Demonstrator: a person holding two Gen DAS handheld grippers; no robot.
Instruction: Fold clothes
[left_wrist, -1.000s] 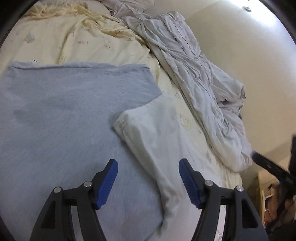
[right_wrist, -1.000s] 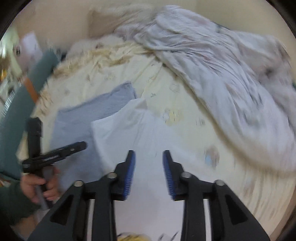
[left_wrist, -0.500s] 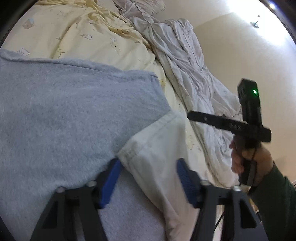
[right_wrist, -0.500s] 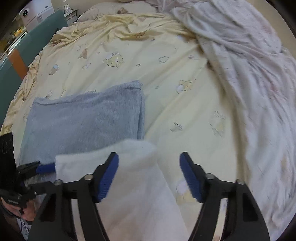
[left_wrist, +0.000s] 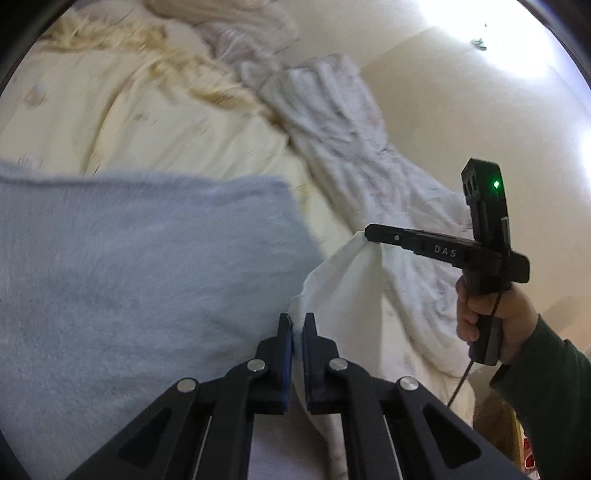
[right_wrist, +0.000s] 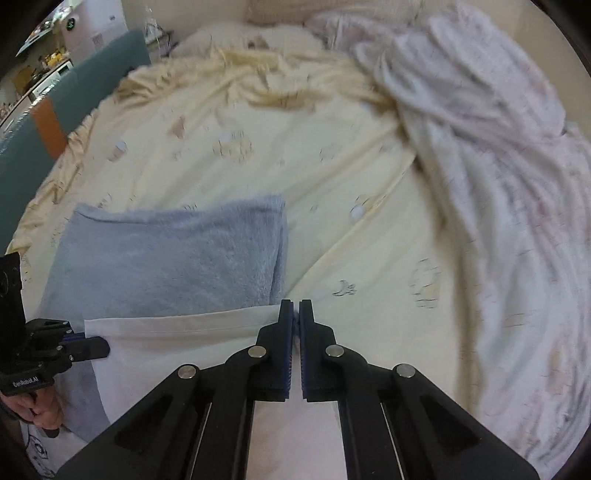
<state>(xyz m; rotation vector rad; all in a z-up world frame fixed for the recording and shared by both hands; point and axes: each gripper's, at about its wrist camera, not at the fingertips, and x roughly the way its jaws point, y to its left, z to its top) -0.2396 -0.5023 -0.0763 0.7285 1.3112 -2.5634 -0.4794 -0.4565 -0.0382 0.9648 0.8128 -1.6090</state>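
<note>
A white cloth lies partly over a folded light-blue towel on the bed. My left gripper is shut on one top corner of the white cloth. My right gripper is shut on the other top corner. In the left wrist view the right gripper pinches the cloth's far corner, lifted a little off the bed. The right wrist view shows the left gripper at the cloth's left edge. The top hem is stretched straight between them.
A pale yellow printed sheet covers the bed. A crumpled white duvet is heaped along the right side by the wall. A green headboard or chair back stands at the left. A hand in a dark green sleeve holds the right gripper.
Both grippers went from open to shut on the white cloth's top corners. The right gripper came down to the cloth's right corner, and the hem now stretches between them.
</note>
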